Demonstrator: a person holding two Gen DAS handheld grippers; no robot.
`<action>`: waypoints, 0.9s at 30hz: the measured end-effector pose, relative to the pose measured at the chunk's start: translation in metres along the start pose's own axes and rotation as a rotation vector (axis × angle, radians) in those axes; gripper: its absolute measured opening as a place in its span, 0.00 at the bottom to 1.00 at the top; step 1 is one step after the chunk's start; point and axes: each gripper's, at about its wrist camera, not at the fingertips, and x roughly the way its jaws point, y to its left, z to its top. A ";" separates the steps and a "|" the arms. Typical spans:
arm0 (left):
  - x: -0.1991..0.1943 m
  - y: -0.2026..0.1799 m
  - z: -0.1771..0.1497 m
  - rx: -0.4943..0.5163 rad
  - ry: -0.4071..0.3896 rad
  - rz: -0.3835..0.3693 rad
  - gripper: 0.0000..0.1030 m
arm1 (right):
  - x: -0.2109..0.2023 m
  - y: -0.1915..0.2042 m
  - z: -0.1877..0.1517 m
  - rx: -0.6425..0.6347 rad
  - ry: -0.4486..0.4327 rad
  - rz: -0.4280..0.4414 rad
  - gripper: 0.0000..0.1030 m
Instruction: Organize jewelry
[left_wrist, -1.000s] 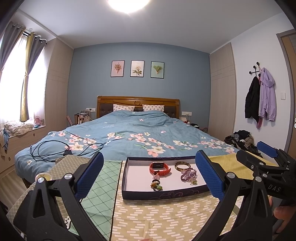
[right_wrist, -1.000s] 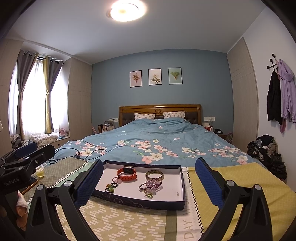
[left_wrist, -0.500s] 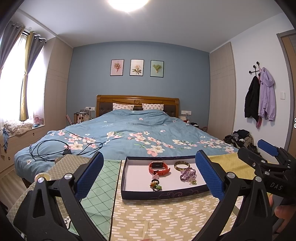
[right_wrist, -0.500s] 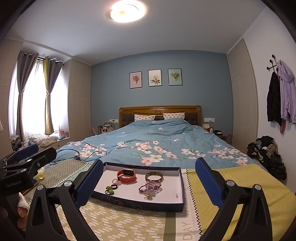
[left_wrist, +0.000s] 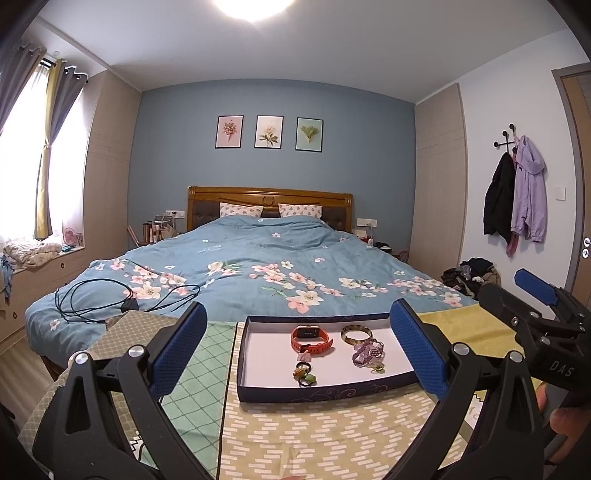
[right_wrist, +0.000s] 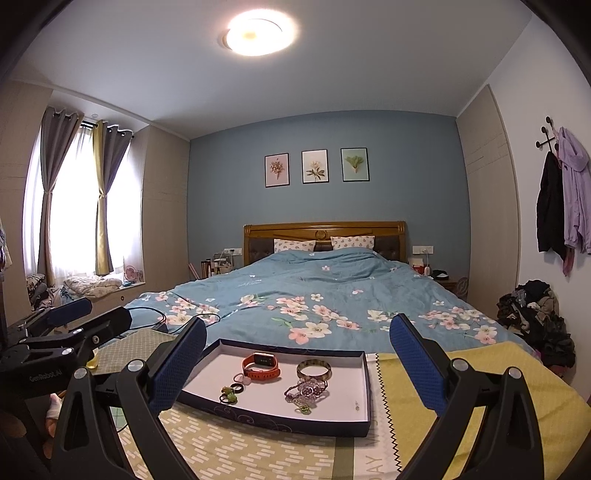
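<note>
Bedroom, patterned surface (left_wrist: 314, 435) before bed (left_wrist: 258, 266): navy tray (left_wrist: 317, 391) with orange watch (left_wrist: 309, 338), bangle (left_wrist: 356, 333), rings (left_wrist: 304, 373). Left hand-held gripper (left_wrist: 295, 350), right hand-held gripper (right_wrist: 295, 365): both spread wide, empty.

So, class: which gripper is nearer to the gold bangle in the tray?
Right, by a small margin. The bangle lies toward the tray's right side; the right gripper hovers open before it, while the left gripper hovers open further left.

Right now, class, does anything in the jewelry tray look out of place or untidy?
Yes. In the tray, the purple beaded bracelet lies in a tangled heap against the gold bangle, and the small rings are loosely scattered. Nothing looks spilled or broken.
</note>
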 end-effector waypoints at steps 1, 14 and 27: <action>-0.001 0.000 0.000 -0.001 0.000 0.001 0.95 | 0.000 0.000 0.000 0.002 0.002 0.000 0.93; -0.002 0.001 0.002 -0.002 0.008 0.006 0.95 | 0.000 -0.001 0.000 0.009 0.016 -0.008 0.93; -0.002 0.001 0.002 -0.005 0.018 0.005 0.95 | 0.003 0.001 -0.001 0.006 0.023 -0.010 0.93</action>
